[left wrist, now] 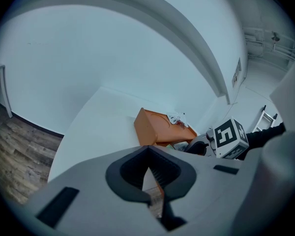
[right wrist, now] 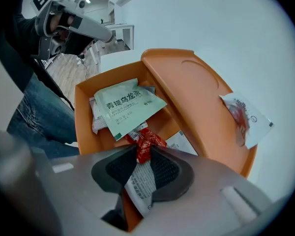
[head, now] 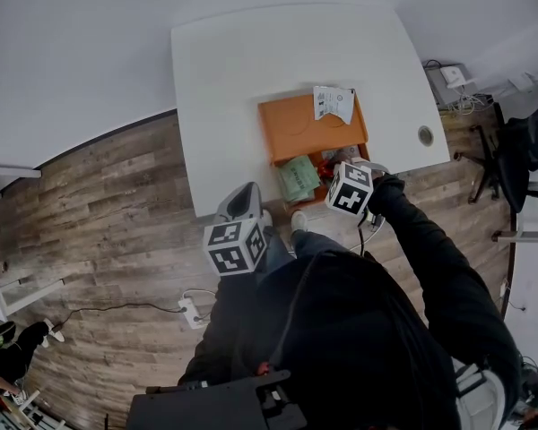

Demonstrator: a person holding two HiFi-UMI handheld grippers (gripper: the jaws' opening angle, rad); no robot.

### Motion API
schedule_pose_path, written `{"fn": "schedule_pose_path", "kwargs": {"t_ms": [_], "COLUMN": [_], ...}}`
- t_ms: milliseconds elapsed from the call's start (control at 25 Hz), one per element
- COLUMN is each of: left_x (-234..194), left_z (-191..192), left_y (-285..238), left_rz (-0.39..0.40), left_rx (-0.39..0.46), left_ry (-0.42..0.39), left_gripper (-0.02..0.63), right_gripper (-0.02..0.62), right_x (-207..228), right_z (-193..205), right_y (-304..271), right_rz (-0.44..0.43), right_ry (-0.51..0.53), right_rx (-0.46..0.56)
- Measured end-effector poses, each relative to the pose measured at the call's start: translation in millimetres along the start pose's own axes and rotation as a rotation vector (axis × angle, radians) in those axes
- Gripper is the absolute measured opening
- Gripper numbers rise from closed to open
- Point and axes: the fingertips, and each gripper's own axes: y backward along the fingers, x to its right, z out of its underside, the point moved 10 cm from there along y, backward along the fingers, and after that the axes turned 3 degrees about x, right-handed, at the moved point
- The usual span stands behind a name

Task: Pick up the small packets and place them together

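Dark sleeves fill the bottom of the head view, and each hand carries a gripper topped by a cube of black-and-white square markers. At 7 o'clock from the orange box, the left gripper is held off the near edge of the white table, over the wood floor. Its pads meet at the tips with nothing between them.

On the table stands the box with its lid folded back flat at 12 o'clock. Inside, a pale green packet lies uppermost, printed in large dark characters that read 青提乌龙茶, with smaller lines below too fine to read. White packets with small print poke out from under it on the left.

At 5 o'clock of the box, the right gripper points steeply down into it. Its pads pinch a red-and-white packet by the crumpled red end, and the white part, covered in tiny unreadable print, trails back between the pads.

At 1 o'clock, near the lid's far corner, a white packet with red print lies alone, well apart from the rest.
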Motion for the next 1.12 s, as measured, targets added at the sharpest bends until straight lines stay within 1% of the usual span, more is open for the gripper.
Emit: {"fn": "schedule_pose_path", "kwargs": {"t_ms": [200, 400, 480, 600, 720, 880, 960, 1120], "left_x": [-0.6, 3.9, 7.3, 12.2, 15.6, 16.2, 14.9, 11.8], "left_z": [0.2, -1.3, -1.2, -1.8, -3.0, -4.4, -4.0, -3.6], "left_y": [1.1, -2.6, -4.9, -7.7, -7.9, -6.9, -5.0, -4.0], "left_rz": [0.005, 0.021, 0.031, 0.042, 0.049, 0.046, 0.039, 0.024], "left_rx": [-0.003, -0.009, -0.012, -0.007, -0.006, -0.002, 0.003, 0.009], "left_ry": [-0.003, -0.008, -0.012, -0.018, -0.020, -0.018, -0.014, -0.002], "left_gripper": [-0.003, -0.003, -0.003, -0.003, -0.003, -0.003, -0.003, -0.003], "right_gripper": [0.077, 0.077, 0.077, 0.077, 0.078, 0.078, 0.078, 0.078], "right_x": [0.1, 6.7, 11.8, 25.1, 42.6, 64.3, 70.8, 81.2], "right_z": [3.6, 15.1, 18.3, 14.6, -0.9, -31.9, -50.2, -83.5], "right_y": [9.9, 38.9, 53.5, 77.1, 94.6, 100.5, 97.6, 84.4], "right_rz": [0.007, 0.040, 0.063, 0.113, 0.166, 0.198, 0.202, 0.180], "right_ry": [-0.018, -0.054, -0.073, -0.105, -0.119, -0.114, -0.089, -0.044], "right_rx": [-0.026, -0.024, 0.002, 0.074, 0.149, 0.227, 0.249, 0.277]}}
